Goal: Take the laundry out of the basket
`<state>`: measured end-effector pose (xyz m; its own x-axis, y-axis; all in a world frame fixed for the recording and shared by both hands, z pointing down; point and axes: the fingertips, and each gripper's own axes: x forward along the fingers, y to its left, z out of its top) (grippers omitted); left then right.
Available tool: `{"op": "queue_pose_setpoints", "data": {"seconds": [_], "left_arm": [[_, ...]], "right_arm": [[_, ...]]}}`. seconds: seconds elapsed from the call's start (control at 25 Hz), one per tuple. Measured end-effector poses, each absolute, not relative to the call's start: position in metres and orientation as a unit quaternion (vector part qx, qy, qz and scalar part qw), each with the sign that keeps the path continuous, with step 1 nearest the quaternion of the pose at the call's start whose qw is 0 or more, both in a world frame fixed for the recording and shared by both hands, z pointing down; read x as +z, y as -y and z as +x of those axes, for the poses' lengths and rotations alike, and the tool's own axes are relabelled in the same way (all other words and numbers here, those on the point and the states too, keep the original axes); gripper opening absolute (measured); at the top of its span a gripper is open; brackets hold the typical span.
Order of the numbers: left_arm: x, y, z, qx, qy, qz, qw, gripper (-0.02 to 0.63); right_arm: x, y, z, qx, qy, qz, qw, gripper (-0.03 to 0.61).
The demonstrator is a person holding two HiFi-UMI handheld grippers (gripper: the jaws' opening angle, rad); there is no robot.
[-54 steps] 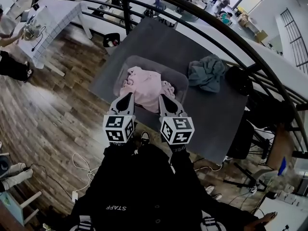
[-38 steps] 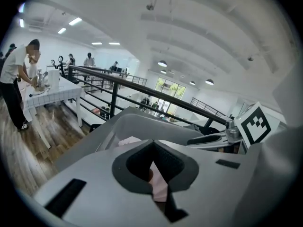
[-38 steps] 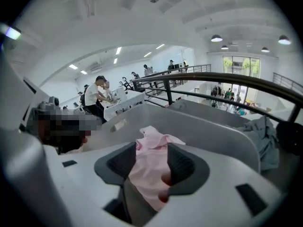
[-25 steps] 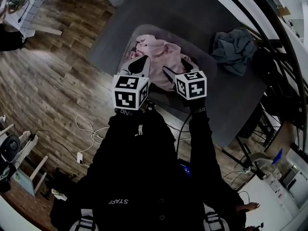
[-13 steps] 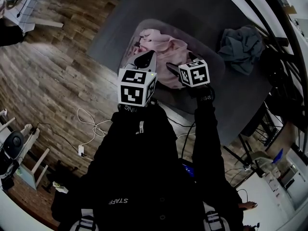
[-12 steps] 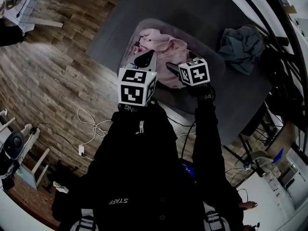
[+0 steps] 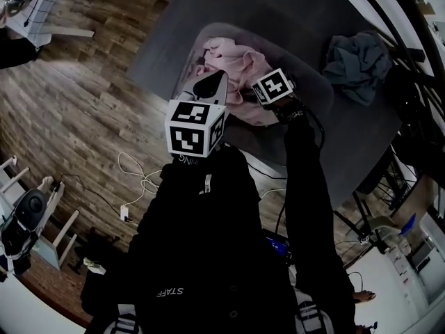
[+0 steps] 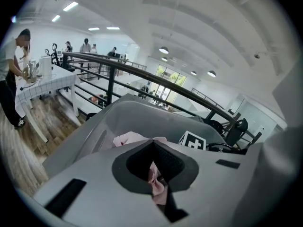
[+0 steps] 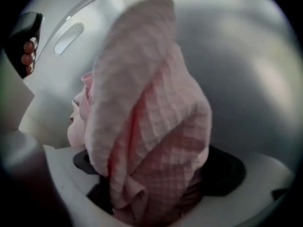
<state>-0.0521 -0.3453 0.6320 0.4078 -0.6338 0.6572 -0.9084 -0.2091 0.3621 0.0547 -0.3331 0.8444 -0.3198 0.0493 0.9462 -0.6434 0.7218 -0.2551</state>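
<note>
Right gripper [image 7: 252, 77] deeper, opening jaws hidden around laundry [image 9: 151, 117]

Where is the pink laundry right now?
Head view, upper centre: the pink laundry lies in the grey basket on the dark table. The left gripper is shut on a fold; more sits in the right gripper, whose jaws are opening.

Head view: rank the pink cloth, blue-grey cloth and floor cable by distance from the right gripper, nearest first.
1. Pink cloth, between the right gripper's opening jaws.
2. Blue-grey cloth, on the table, right.
3. Floor cable, lower left.
</note>
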Motion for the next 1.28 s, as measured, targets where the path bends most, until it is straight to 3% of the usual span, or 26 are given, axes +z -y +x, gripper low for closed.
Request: {"op": "queue_pose_setpoints", "data": {"seconds": [0.44,0.52,0.6,0.84,1.28], "left_arm": [[0.624,0.343,-0.065,0.177,0.52,0.754,0.361,-0.003],[0.622,0.341,-0.065,0.175,0.522,0.753,0.36,-0.003],[0.619,0.339,-0.067,0.171,0.525,0.753,0.358,-0.003],[0.603,0.324,-0.079,0.159,0.536,0.75,0.354,-0.003],[0.543,0.29,-0.123,0.107,0.579,0.742,0.321,-0.003]], "right_arm": [[0.862,0.335,0.05,0.262,0.741,0.216,0.579,0.571],[0.86,0.327,0.049,0.267,0.734,0.214,0.587,0.467],[0.86,0.322,0.044,0.272,0.734,0.217,0.583,0.405],[0.842,0.31,0.039,0.312,0.741,0.225,0.551,0.31],[0.7,0.298,0.03,0.241,0.815,0.27,0.453,0.302]]}}
